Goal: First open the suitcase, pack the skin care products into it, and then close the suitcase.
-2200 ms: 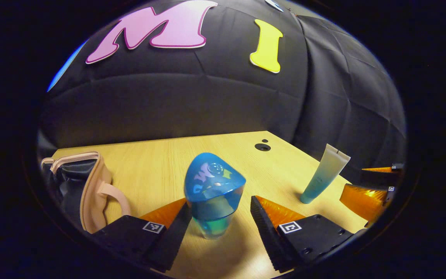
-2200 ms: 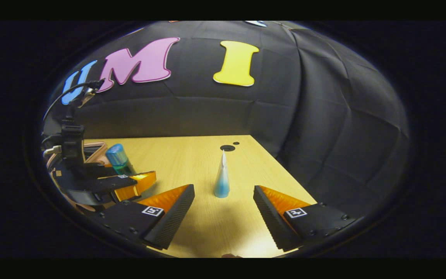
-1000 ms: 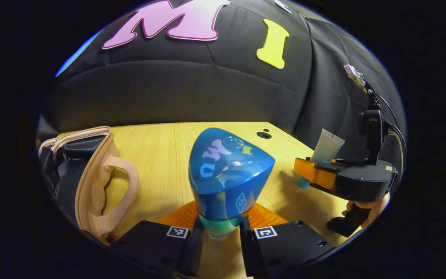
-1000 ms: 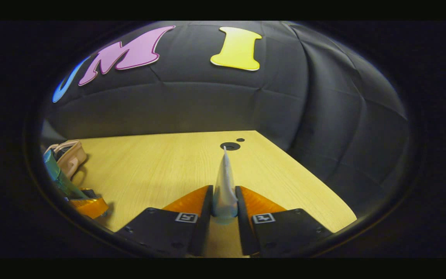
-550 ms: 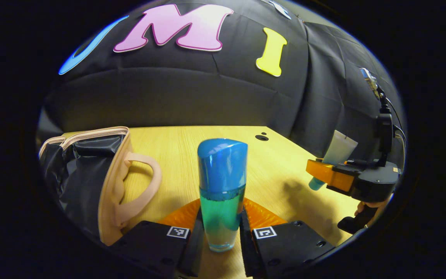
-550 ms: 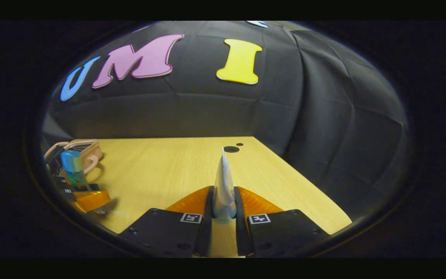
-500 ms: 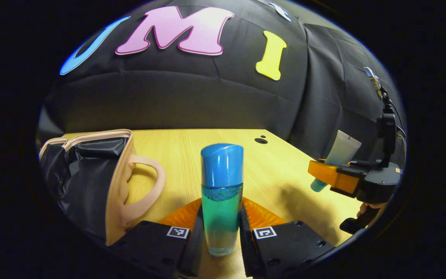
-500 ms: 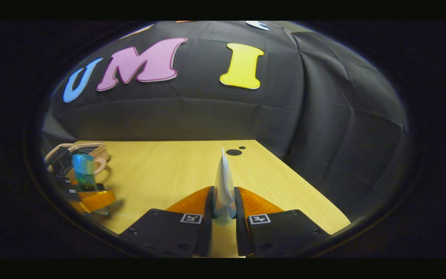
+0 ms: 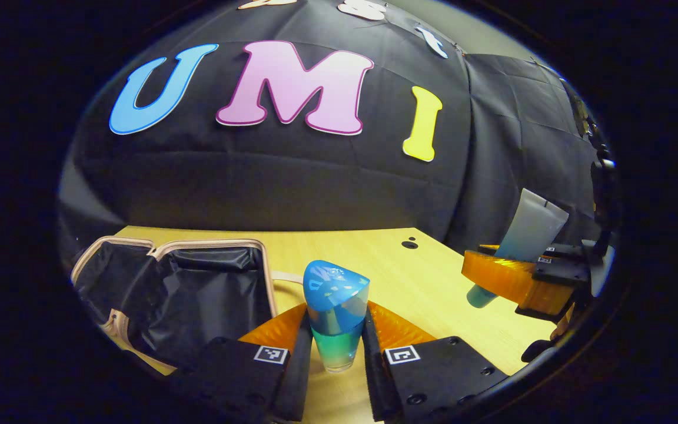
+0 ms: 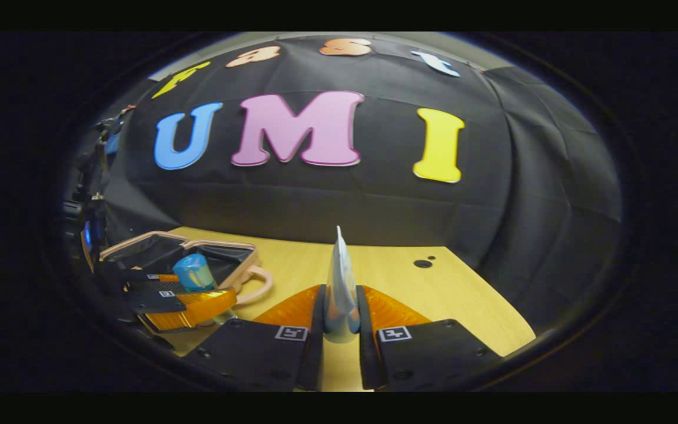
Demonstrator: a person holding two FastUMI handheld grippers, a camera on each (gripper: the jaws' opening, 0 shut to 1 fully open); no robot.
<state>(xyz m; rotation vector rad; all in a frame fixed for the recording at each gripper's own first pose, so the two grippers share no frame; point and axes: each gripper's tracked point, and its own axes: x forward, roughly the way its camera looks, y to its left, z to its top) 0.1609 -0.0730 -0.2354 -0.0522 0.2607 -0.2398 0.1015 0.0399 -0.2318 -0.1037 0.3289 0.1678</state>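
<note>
In the left gripper view, my left gripper [image 9: 337, 353] was closed around the blue-capped bottle [image 9: 335, 321], with a finger pressing on each side of its lower green part. The bottle stood upright between the fingers, and its base looked raised above the wooden table [image 9: 374, 259], though I could not tell this for sure. The suitcase [image 9: 186, 294] lay open on the table to the left of the bottle, showing its black lining inside a beige rim. Its handle was beside the bottle, a little behind it.

In the right gripper view, my right gripper [image 10: 339, 330] was clamped on the tube [image 10: 339, 288]. Both fingers pressed on its lower end, and the flat sealed end pointed up. In this view the open suitcase [image 10: 198, 250] was at the far left of the table [image 10: 462, 300], and the left gripper [image 10: 195, 306] with the bottle [image 10: 195, 272] was just in front of it
</note>
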